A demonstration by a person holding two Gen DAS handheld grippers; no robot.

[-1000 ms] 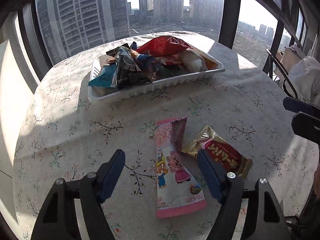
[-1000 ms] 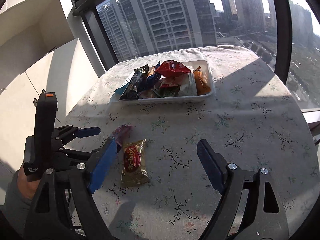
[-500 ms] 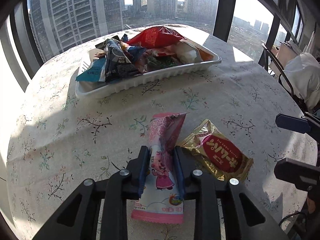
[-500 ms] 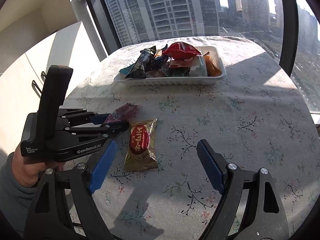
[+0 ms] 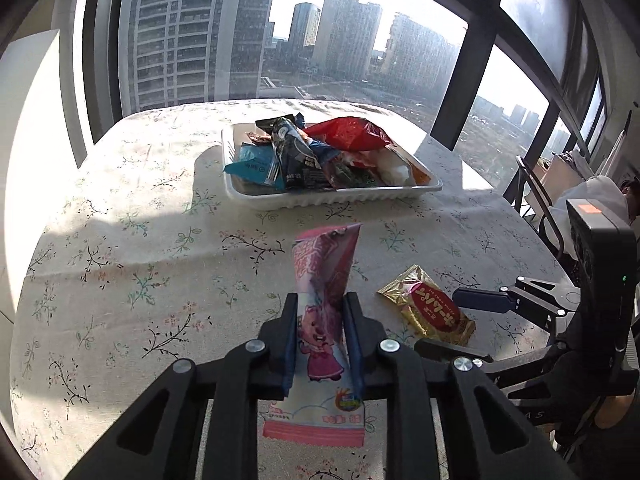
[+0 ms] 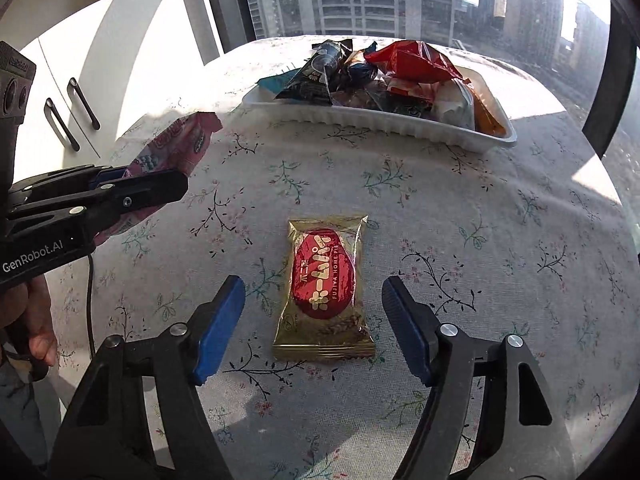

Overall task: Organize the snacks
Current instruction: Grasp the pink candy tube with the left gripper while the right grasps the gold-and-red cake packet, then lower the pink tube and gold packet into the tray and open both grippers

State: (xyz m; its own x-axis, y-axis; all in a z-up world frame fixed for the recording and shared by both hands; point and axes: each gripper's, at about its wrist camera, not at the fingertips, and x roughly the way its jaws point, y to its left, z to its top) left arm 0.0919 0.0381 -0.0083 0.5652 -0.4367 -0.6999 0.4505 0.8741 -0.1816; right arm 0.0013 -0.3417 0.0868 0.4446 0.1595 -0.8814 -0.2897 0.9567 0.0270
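Sunlit floral tablecloth (image 5: 120, 240), high-rise windows (image 5: 360, 40)

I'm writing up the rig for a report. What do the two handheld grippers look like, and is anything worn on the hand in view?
Both the left gripper and the right gripper are black plastic frames with silver screw heads and blue pads lining the jaws. The left gripper's body reads "GenRobot.AI" in white, with a black cable hanging below. The right gripper's upright block has an orange patch and a small green light. A grey sleeve shows at the left wrist.

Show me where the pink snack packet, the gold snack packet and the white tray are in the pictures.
pink snack packet (image 5: 325, 276): left wrist view, on its upper half above the tongs.
gold snack packet (image 6: 325, 276): right wrist view, on its red oval label.
white tray (image 5: 340, 197): left wrist view, on its ribbed front wall.
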